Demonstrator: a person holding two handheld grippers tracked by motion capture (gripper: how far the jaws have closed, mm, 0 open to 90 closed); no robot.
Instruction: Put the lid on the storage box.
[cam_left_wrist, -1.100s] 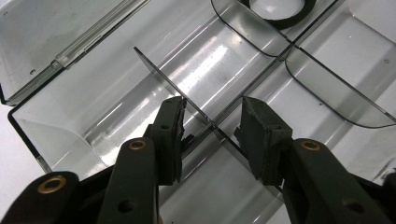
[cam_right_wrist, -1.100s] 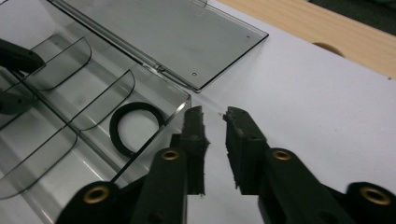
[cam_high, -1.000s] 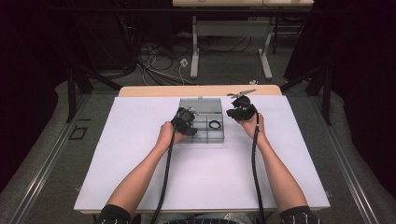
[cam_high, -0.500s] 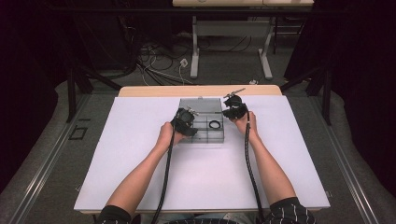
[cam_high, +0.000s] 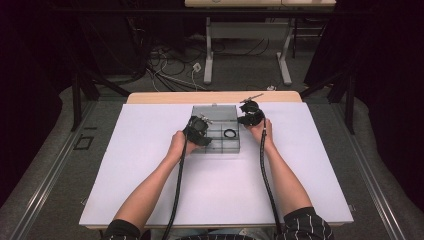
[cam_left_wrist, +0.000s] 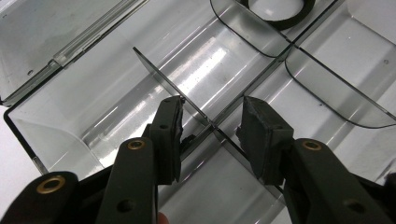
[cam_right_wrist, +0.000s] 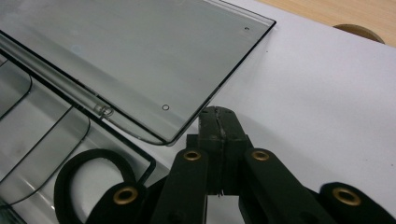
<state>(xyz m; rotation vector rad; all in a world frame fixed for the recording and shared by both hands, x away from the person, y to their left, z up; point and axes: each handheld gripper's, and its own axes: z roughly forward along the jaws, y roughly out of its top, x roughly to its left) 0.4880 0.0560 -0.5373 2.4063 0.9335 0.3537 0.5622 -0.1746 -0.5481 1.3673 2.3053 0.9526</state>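
A clear grey compartment box (cam_high: 216, 145) lies in the middle of the white table with its lid (cam_high: 215, 112) folded open flat toward the back. A black ring (cam_high: 229, 133) rests in one right-hand compartment. My left gripper (cam_high: 197, 131) is over the box's left side; in the left gripper view it (cam_left_wrist: 210, 130) is open, its pads (cam_left_wrist: 169, 135) straddling a thin divider (cam_left_wrist: 159, 70), with the ring (cam_left_wrist: 275, 11) farther off. My right gripper (cam_high: 250, 116) sits at the lid's right edge; in the right gripper view it (cam_right_wrist: 217, 116) is shut, tips touching the lid (cam_right_wrist: 121, 60) beside the ring (cam_right_wrist: 93, 172).
A white sheet (cam_high: 150, 165) covers the table, with a strip of bare wood (cam_high: 210, 96) at the far edge. Beyond it the floor holds loose cables (cam_high: 165, 65) and the legs of another desk (cam_high: 209, 55). Both forearms come in from the near edge.
My right gripper has shifted a little left, up to the lid's right edge. My left gripper has stayed over the box.
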